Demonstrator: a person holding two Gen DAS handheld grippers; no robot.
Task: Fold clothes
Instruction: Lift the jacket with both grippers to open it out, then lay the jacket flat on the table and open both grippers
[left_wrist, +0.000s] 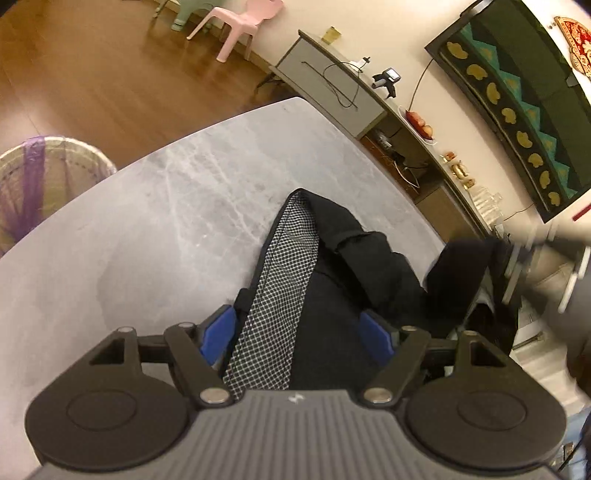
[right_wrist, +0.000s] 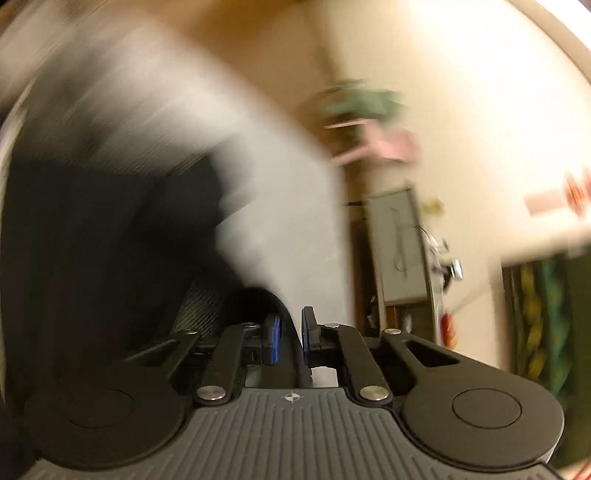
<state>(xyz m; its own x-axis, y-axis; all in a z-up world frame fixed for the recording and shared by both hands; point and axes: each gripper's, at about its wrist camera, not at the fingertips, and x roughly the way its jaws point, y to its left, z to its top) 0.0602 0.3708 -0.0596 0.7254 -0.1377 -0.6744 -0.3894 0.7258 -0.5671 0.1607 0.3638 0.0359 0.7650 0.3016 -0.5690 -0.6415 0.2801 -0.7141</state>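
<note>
garment: one dark garment (left_wrist: 332, 295) with checked mesh lining (left_wrist: 280, 273), bunched on the grey marble table (left_wrist: 147, 221), far end trailing toward the table's far edge
left gripper (left_wrist: 299, 332): jaws wide, blue pads (left_wrist: 218, 332) either side of the near end; pad contact unclear, likely steadying it as an anchor
right gripper (right_wrist: 290, 336): jaws nearly closed on a thin dark fabric edge; view heavily blurred, probably pulling that edge across for a fold
count: 1 garment, 2 grippers, 1 table
surroundings: pink chair (left_wrist: 240, 26), lined bin (left_wrist: 40, 177) beside the table, sideboard (left_wrist: 332, 74) along the wall
stage: early judgement, garment not yet flat
</note>
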